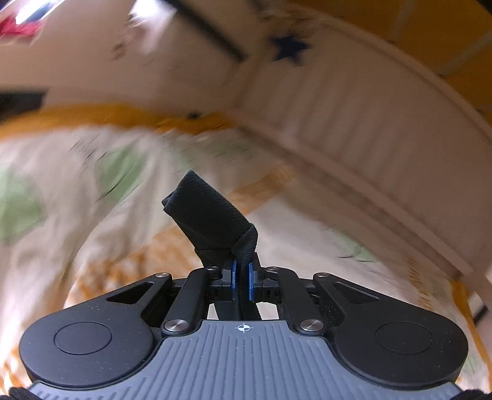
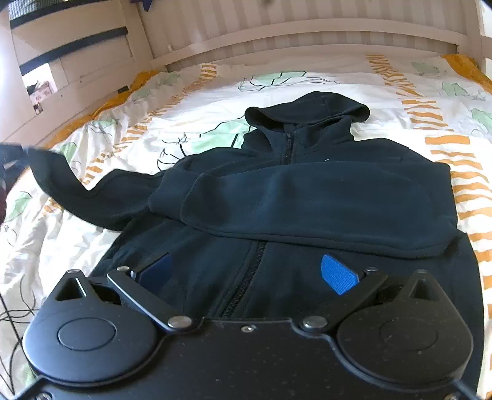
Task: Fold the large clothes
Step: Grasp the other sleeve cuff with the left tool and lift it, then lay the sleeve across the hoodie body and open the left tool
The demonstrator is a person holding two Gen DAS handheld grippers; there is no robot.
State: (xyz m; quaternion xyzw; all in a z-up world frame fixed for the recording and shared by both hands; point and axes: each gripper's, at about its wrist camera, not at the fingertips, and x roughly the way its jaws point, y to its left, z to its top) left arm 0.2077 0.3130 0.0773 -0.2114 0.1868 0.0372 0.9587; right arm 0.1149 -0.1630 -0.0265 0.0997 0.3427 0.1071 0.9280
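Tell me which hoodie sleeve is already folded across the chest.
The sleeve lying flat across the hoodie; the other sleeve stretches sideways off the body, over the bedspread.

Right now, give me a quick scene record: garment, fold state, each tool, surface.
garment: dark zip hoodie, front up, hood toward the headboard
fold state: one sleeve laid across the chest; other sleeve stretched out to the side, its end raised
left tool: shut on black fabric, held above the bedspread
right tool: open, empty, over the hoodie's lower front by the zipper
surface: bedspread with green and orange print
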